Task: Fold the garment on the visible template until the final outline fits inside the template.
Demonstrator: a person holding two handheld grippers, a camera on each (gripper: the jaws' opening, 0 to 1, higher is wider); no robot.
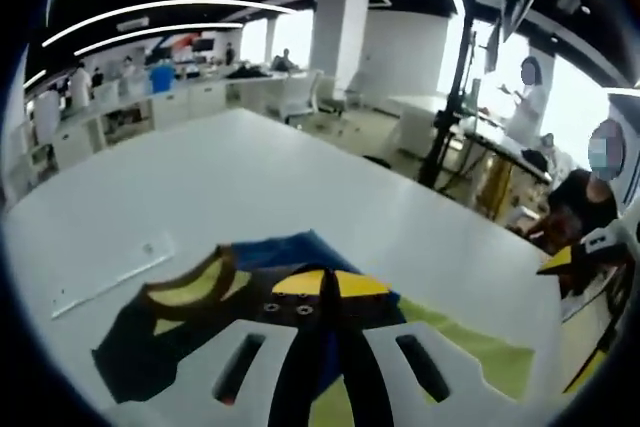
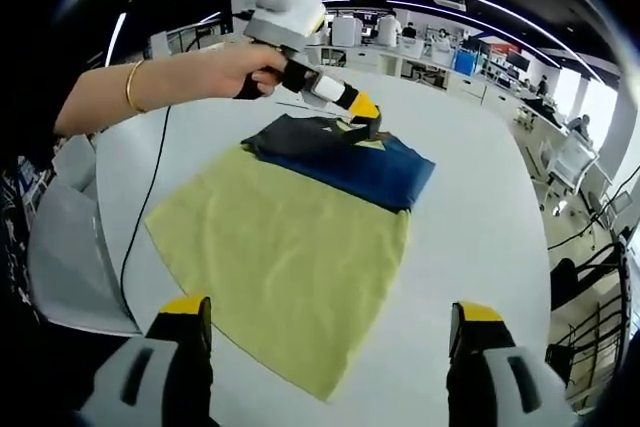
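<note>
Setting: open-plan office, long white table point(image 2: 480, 207), desks and people far behind.
Left gripper point(image 2: 365, 125): yellow-tipped jaws closed on the folded edge of the dark navy-and-blue garment point(image 2: 350, 162); in the left gripper view the jaws point(image 1: 325, 312) meet over the cloth.
Right gripper point(image 2: 330, 332): jaws spread wide, nothing between them, held above the near table edge.
Garment: lies at the far end of the yellow-green rectangular cloth template point(image 2: 280, 257), partly overhanging its far edge.
Hand point(image 2: 235, 67): grips the left tool; gold bangle on wrist.
</note>
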